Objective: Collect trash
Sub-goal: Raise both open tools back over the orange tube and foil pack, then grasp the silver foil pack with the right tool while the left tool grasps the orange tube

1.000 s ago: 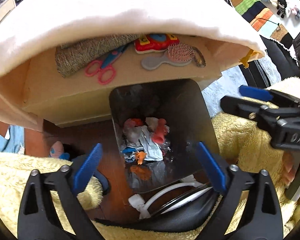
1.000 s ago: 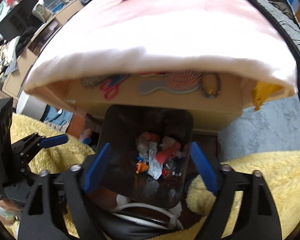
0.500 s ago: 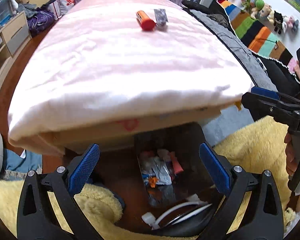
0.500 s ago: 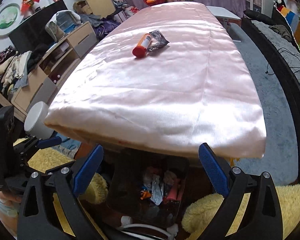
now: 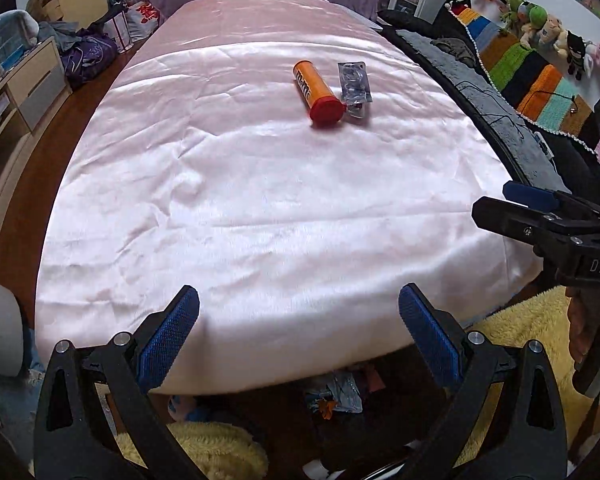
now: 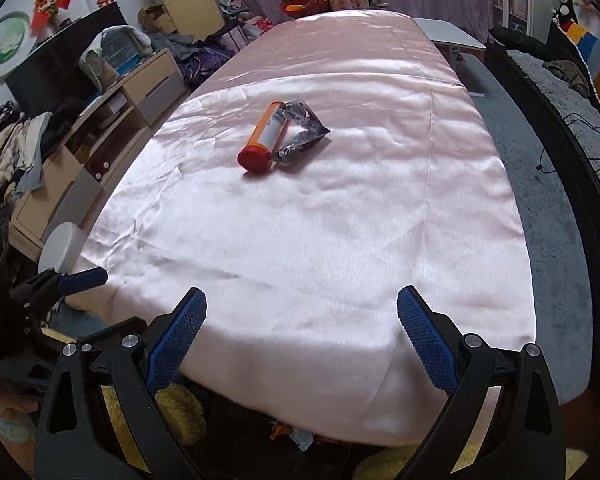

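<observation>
Two pieces of trash lie side by side, touching, well out on the pale pink satin cloth (image 5: 260,208) that covers the long table. On the left is the orange cylindrical tube with a red cap (image 5: 318,92), on its side with the cap toward the near edge; just to its right is the crumpled clear plastic wrapper (image 5: 355,85). Both sit far beyond the fingers. At the near edge, the left gripper (image 5: 299,344) is spread wide and holds nothing, its blue ribbed pads (image 5: 168,340) well apart. To its right, the right gripper (image 6: 302,340) is likewise released and empty. Below the cloth's overhang, crumpled wrappers (image 5: 334,394) show in shadow, between patches of yellow fluffy rug (image 5: 512,332).
</observation>
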A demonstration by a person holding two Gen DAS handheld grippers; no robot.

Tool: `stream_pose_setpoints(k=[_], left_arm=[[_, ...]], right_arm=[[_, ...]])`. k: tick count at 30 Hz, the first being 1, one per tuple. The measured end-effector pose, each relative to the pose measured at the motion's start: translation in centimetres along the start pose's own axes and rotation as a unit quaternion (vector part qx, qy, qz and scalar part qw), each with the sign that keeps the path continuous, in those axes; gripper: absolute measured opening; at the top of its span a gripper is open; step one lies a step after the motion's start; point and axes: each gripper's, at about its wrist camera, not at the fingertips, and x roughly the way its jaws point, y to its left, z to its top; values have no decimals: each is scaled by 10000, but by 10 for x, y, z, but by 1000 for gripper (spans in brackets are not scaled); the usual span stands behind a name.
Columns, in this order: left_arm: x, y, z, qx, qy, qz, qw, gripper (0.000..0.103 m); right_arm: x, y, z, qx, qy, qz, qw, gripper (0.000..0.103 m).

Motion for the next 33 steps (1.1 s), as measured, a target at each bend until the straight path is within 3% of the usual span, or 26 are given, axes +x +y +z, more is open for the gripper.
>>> stream_pose_setpoints(k=[7, 10, 12, 18, 25, 27, 33], left_arm=[[18, 6, 40, -10, 56, -13, 10000, 95], [26, 8, 57, -22, 31, 37, 10000, 95], [32, 9, 68, -15, 19, 29, 10000, 95], [46, 5, 92, 112, 22, 24, 9999, 95], [59, 1, 114, 212, 53, -20, 9998, 95], [64, 1, 121, 224, 61, -32, 9997, 95], [82, -3, 141, 186, 109, -161, 9996, 93]], right_arm=[[28, -5, 46, -50, 129, 24, 9999, 94], [41, -11, 68, 54, 109, 110, 9999, 85], [49, -14, 82, 97, 105, 171, 9998, 74], [72, -7, 115, -145, 8, 151, 9998, 54], [108, -8, 132, -277, 205, 60, 9994, 47], [115, -8, 136, -348, 226, 23, 9991, 39], [127, -19, 150, -348, 188, -53, 9992, 28]])
